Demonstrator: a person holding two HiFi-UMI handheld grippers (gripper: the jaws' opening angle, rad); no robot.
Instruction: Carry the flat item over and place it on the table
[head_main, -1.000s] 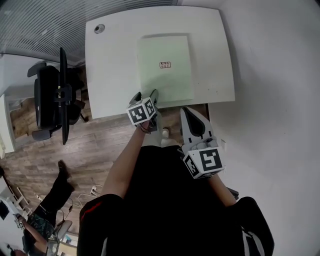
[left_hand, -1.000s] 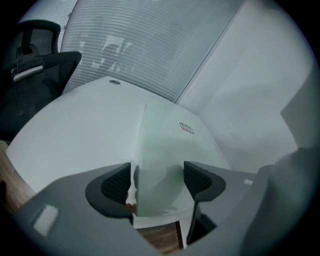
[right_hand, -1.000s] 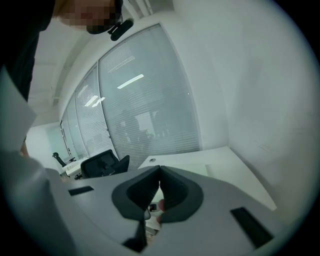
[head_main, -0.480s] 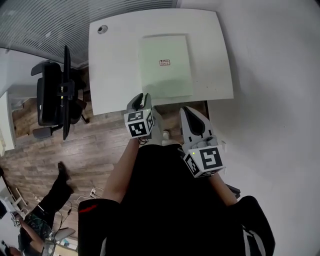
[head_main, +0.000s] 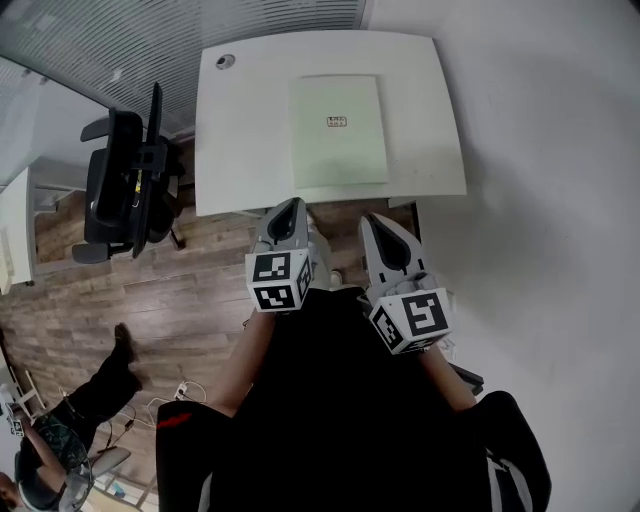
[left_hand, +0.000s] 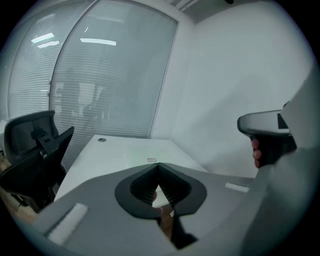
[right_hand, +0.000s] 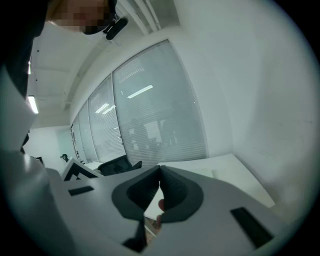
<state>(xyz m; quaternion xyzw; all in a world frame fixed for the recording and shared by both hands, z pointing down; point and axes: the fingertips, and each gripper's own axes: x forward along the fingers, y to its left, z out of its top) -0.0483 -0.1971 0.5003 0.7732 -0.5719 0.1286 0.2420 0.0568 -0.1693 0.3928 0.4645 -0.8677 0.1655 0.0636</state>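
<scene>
No legible txt anywhere. Only candidate: small red-edged label (head_main: 337, 122) near the middle of the pale green flat item (head_main: 338, 155), which lies on the white bench (head_main: 240, 130). Its print is too small to read in head view, same in left gripper view. Cube (head_main: 279, 281) on left tongs (head_main: 291, 207) & cube (head_main: 410, 320) on right tongs (head_main: 373, 222): b/w square patterns only, no letters or nos.

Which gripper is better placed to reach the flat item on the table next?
Left, narrowly: the left gripper is nearer the table and the near corner of the flat item; the right gripper sits farther back. Both are shut, empty.
</scene>
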